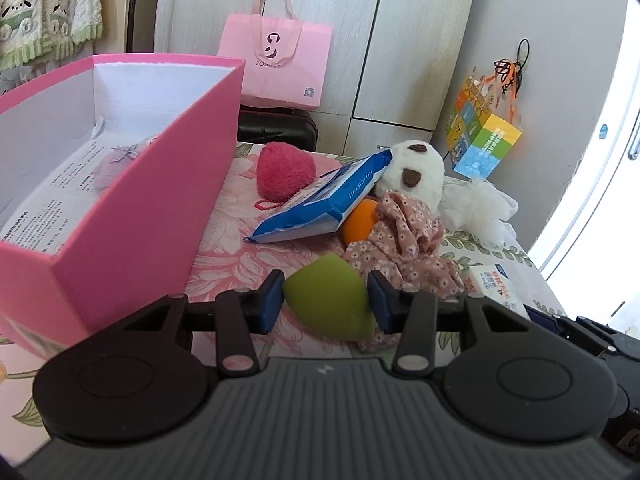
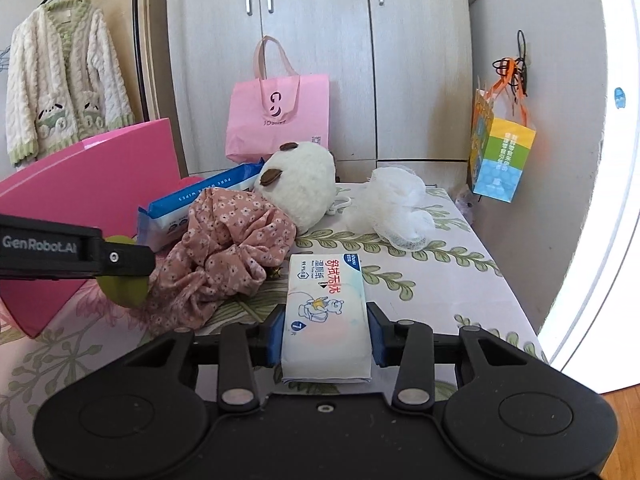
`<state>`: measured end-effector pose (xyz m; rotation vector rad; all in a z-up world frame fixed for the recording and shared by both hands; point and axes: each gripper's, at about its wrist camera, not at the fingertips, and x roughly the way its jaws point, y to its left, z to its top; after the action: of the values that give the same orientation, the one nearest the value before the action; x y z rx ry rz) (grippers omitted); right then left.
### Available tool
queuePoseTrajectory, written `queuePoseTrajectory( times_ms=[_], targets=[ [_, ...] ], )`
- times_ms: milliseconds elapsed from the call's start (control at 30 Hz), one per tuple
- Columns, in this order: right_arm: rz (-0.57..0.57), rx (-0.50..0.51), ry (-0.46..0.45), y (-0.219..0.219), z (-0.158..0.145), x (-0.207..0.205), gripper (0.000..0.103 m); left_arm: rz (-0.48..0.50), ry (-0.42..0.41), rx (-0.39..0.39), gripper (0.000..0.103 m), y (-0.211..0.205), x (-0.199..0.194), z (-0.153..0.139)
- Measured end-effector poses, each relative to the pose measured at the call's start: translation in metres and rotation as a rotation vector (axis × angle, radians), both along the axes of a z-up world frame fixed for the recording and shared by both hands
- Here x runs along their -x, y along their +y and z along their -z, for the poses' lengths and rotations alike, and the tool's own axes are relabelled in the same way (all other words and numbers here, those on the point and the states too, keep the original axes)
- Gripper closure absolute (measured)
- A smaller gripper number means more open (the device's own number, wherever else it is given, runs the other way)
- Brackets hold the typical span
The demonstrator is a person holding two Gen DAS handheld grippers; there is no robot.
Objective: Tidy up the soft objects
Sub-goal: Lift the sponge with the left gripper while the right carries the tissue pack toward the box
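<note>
Nearest the left wrist camera, the left gripper (image 1: 326, 300) is clenched on a green sponge (image 1: 326, 302), its blue pads pressing both sides. Just left of it stands an open pink box (image 1: 140, 216) with a pale lilac plush (image 1: 116, 164) lying inside on printed paper.

Beyond the sponge, on the floral tabletop (image 1: 224, 256), lies a floral cloth (image 1: 404, 240), touching an orange ball (image 1: 360, 222). A blue wipes pack (image 1: 332, 204) leans across the ball and against a white plush (image 1: 416, 172). A pink fuzzy heart (image 1: 284, 170) sits behind the pack, and a white mesh puff (image 1: 476, 208) lies to the right.

In the right wrist view, the right gripper (image 2: 326, 336) grasps a tissue pack (image 2: 326, 316), pads tight on both long edges, the pack lying on the table. The left gripper's arm reaches in at the left edge with the sponge under it.

A pink bag (image 2: 278, 120) stands against the wardrobe (image 2: 320, 40).
</note>
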<state>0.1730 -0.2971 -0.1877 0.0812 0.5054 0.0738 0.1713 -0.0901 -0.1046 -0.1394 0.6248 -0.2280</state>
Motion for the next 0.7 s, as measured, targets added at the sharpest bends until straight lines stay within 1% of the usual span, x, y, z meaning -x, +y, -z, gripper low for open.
queuePoseTrajectory(
  times_ms=[167, 333, 400, 567, 700],
  targets=[
    [0.023, 0.006, -0.017, 0.001, 0.0, 0.017, 0.057, 0.027, -0.013, 0.005, 0.059, 0.009, 0.016, -0.001],
    [0.02, -0.006, -0.02, 0.007, -0.002, 0.036, 0.057, 0.055, -0.009, 0.037, 0.059, 0.023, 0.034, -0.003],
    [0.007, 0.007, -0.027, 0.013, -0.004, 0.044, 0.057, 0.07, -0.016, 0.023, 0.059, 0.025, 0.04, -0.006],
    [-0.06, -0.007, -0.019, 0.025, -0.013, 0.065, 0.057, 0.146, -0.002, 0.013, 0.059, 0.032, 0.054, -0.012],
    [-0.133, 0.007, -0.007, 0.037, -0.023, 0.078, 0.057, 0.18, 0.004, -0.033, 0.059, 0.04, 0.069, -0.018]
  ],
)
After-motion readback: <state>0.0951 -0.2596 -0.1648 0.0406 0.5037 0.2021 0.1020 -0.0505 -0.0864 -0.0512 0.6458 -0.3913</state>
